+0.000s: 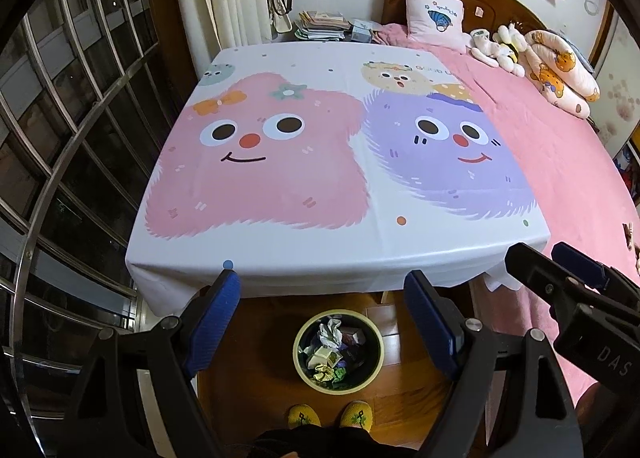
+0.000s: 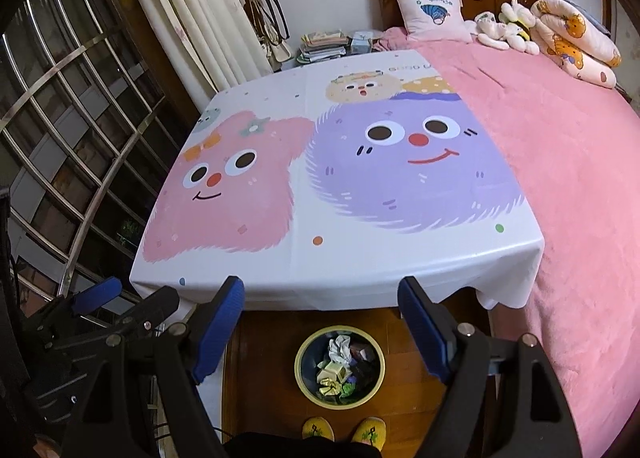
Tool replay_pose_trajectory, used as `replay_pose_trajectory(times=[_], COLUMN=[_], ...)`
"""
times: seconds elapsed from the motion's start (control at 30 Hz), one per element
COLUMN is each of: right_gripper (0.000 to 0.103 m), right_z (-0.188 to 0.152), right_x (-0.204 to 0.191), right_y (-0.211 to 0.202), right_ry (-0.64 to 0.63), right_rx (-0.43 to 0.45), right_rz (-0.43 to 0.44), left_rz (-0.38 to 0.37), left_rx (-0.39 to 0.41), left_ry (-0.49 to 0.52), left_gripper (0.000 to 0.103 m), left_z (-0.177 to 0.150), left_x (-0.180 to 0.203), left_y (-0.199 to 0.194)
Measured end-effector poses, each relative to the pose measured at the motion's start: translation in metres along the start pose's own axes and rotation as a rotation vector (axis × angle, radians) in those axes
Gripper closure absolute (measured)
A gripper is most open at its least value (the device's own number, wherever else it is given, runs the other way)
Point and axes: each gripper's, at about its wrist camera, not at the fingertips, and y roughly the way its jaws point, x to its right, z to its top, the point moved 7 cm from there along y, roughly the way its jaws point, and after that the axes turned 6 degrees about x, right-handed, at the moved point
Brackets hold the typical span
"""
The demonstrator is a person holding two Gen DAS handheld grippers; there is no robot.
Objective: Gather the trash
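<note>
A round waste bin (image 1: 298, 354) (image 2: 298, 368) with a pale rim stands on the wooden floor just in front of the table. Inside it lies crumpled trash (image 1: 330, 354) (image 2: 338, 370): white paper, wrappers and small boxes. My left gripper (image 1: 324, 310) hangs above the bin, open, its blue pads wide apart with nothing between them. Beside it my right gripper (image 2: 322, 318) is also open and holds nothing. Each gripper shows in the other's view: the right gripper (image 1: 550, 258) at the right edge, the left gripper (image 2: 128, 298) at the lower left. The cartoon tablecloth (image 1: 320, 162) (image 2: 320, 218) shows no trash.
A bed with a pink blanket (image 1: 560, 162) (image 2: 560, 178) adjoins the table on the right, with pillows and plush toys (image 1: 500, 44) at its head. A barred window (image 1: 60, 118) fills the left. Books (image 1: 322, 26) are stacked behind the table. The person's yellow slippers (image 1: 304, 416) stand before the bin.
</note>
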Motion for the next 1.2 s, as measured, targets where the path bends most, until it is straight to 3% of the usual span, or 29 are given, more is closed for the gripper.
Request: replay_pose_trajectory(times=[1.2], right_gripper=[0.023], right_z=[0.001], right_x=[-0.0078], right_y=[-0.0035], right_ry=[-0.026], right_rx=[0.027], right_rz=[0.008], left_rz=[0.021], left_rx=[0.018], left_ry=[0.004], left_gripper=[0.02], left_z=[0.0001], left_x=[0.0045], left_y=[-0.0035])
